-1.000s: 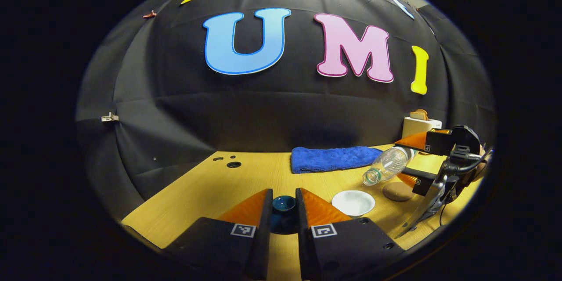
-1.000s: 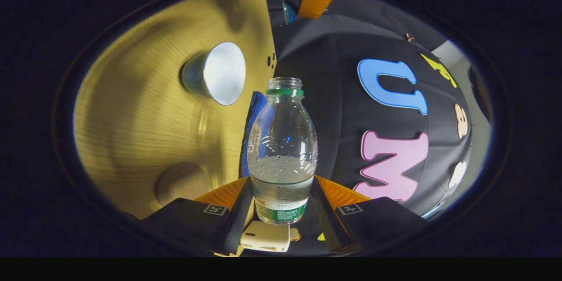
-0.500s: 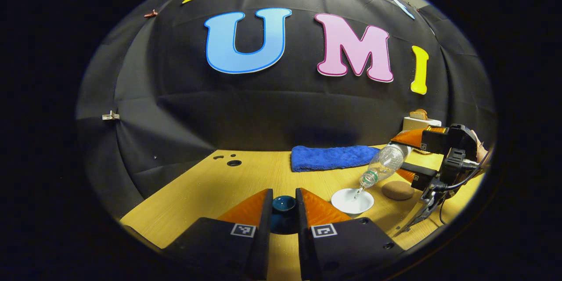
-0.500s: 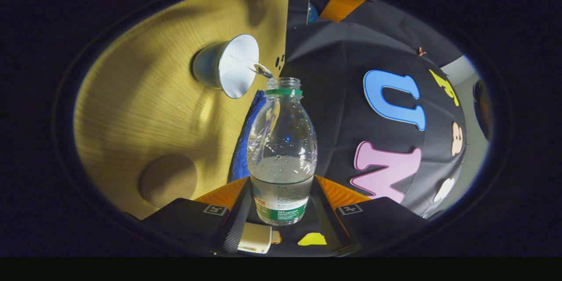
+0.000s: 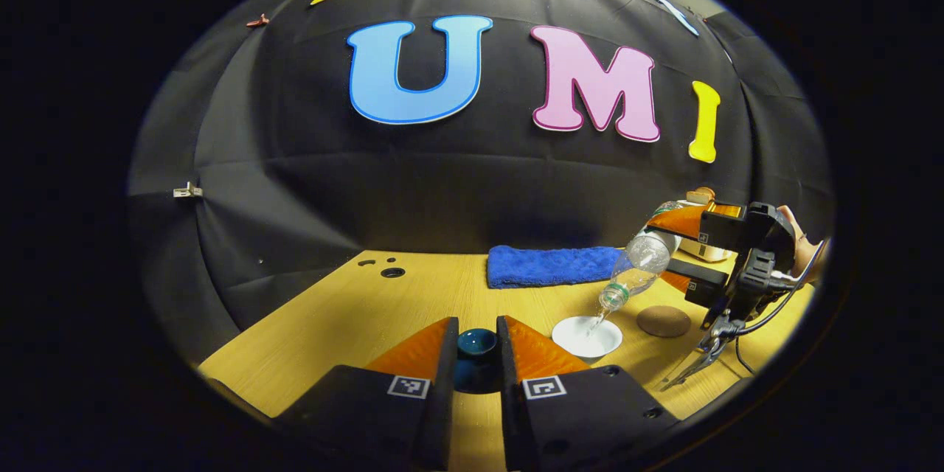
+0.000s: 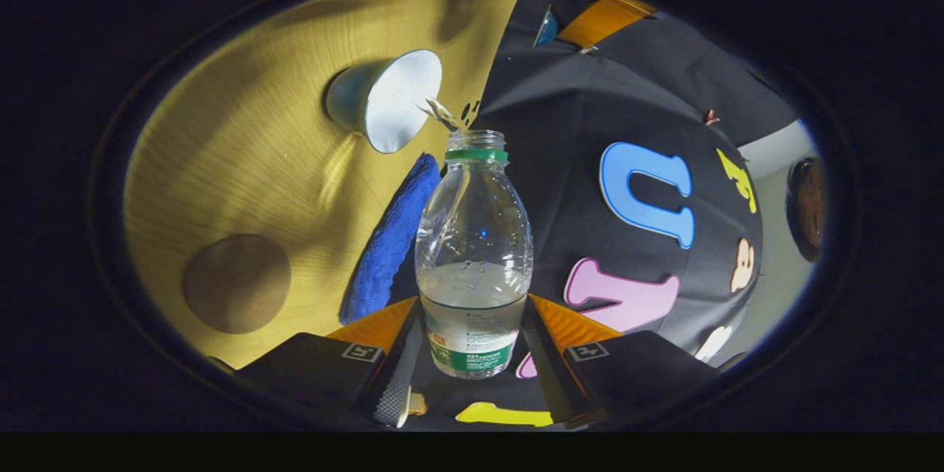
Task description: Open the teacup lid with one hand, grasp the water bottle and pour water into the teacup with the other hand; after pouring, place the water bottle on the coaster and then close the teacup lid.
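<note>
My right claw (image 6: 472, 343) is clamped on the clear, uncapped water bottle (image 6: 473, 251), tilted neck-down with a thin stream falling into the white-lined teacup (image 5: 587, 335) on the bench (image 5: 354, 317). My left claw (image 5: 476, 358) grips the dark blue teacup lid (image 5: 476, 345), held off the bench. The round coaster (image 5: 664, 321) lies just beside the teacup.

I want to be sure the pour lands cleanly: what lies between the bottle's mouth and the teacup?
In the left gripper view, a thin stream of water runs from the water bottle down into the teacup.
</note>
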